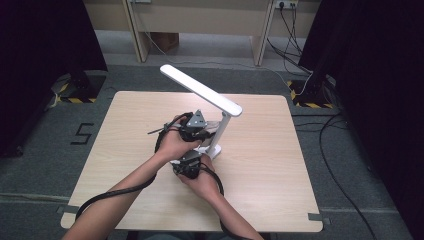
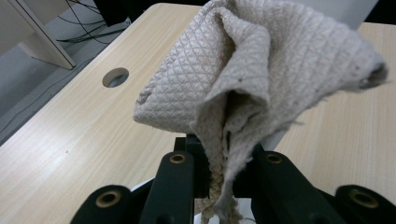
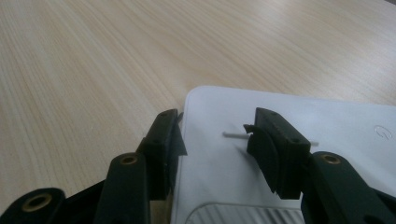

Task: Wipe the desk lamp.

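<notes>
Left hand-held gripper has its jaws clamped on a beige quilted cloth, which bunches up ahead of the jaws and hangs loose to either side. Right hand-held gripper stands partly open, straddling the near corner of the white lamp base; one jaw sits at the base's edge over the worktop, the other over the base itself, and whether the pads press on it cannot be told. In the high view the left hand-held gripper is just beside the lamp's upright, with the right hand-held gripper nearer the person, at the foot of the lamp. Risks, as judged: the long white lamp head overhangs the hands, so a firm wipe on the upright could tip or slide the lamp if the right side does not truly pin the base; loose cloth folds could snag on the hinge. Hidden: the cloth blocks what lies ahead of the left jaws, so contact with the lamp is unconfirmed; hands cover most of the base from above.
</notes>
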### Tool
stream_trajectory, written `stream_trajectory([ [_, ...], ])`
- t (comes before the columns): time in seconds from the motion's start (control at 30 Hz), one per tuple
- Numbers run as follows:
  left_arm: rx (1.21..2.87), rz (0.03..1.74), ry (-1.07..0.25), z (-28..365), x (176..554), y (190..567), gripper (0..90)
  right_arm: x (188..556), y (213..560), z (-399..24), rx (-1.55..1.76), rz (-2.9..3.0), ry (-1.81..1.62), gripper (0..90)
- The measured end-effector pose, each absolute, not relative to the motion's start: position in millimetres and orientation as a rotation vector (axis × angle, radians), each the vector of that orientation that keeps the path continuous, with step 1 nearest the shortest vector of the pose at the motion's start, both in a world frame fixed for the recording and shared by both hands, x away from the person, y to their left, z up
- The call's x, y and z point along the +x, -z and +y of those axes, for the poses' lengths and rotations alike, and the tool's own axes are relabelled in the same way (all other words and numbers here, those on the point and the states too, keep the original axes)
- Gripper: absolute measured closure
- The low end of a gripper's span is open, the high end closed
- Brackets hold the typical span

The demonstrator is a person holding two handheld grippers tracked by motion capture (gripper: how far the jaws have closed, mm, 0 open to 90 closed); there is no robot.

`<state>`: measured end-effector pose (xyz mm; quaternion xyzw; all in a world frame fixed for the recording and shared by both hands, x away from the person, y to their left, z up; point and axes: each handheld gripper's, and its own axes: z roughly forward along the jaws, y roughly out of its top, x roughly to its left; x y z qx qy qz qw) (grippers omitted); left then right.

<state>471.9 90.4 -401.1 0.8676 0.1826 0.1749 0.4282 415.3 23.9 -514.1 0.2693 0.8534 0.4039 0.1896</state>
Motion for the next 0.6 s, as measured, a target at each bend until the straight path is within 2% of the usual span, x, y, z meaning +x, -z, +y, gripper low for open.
stream_trajectory([
  [0.6,2.195,0.526,-0.280,100.6,496.0,421.9,81.1,415.8,515.8,24.7,0.711,2.388,-1.126,51.8],
])
